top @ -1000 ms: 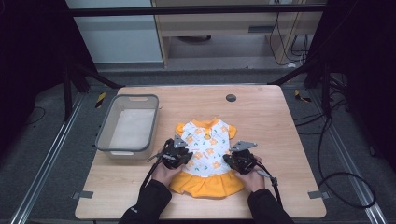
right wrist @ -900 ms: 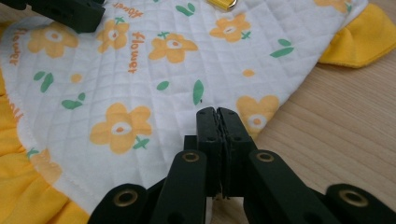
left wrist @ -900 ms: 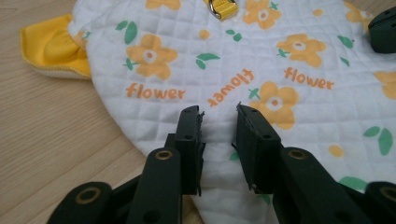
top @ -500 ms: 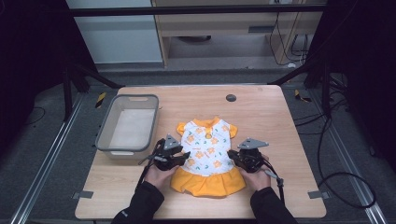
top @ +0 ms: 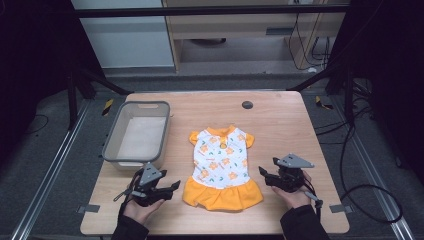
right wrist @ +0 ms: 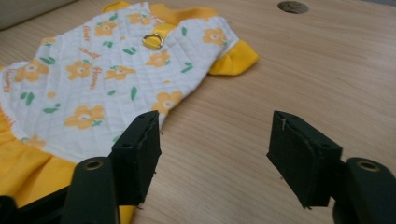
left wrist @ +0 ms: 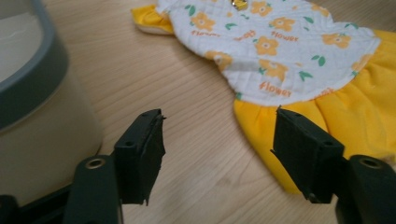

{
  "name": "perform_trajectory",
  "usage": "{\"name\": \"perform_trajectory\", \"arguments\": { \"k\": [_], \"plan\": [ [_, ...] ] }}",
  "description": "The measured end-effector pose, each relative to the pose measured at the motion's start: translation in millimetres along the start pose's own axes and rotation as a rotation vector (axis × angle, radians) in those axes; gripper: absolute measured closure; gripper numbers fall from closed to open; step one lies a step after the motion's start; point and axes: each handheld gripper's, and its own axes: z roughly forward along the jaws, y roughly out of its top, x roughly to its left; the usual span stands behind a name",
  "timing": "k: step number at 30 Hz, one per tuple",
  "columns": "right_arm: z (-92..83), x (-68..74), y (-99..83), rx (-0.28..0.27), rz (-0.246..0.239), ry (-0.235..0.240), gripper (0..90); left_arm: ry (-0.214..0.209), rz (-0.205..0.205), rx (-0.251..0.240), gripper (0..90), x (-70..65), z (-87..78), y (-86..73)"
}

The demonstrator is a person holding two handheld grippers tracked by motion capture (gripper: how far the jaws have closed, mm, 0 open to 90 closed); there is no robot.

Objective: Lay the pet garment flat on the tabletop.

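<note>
With the dress [top: 221,167] laid flat on the worktop [top: 280,120], my left claw [top: 167,188] and right claw [top: 264,175] had just been opening and held nothing, so I judged the next move a fresh grip to fold it.

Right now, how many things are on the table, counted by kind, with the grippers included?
Dress: 1
Bin: 1
Grippers, left gripper and right gripper, both open and holding nothing: 2
Total: 4
</note>
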Motion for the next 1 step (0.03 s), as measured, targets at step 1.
{"name": "perform_trajectory", "arguments": {
  "k": [1],
  "plan": [
    [-1.0, -1.6, -1.3, 0.004, 0.002, -0.005, 30.7, 0.018, -0.012, 0.005, 31.7, 4.0, -4.0, -3.8]
  ]
}}
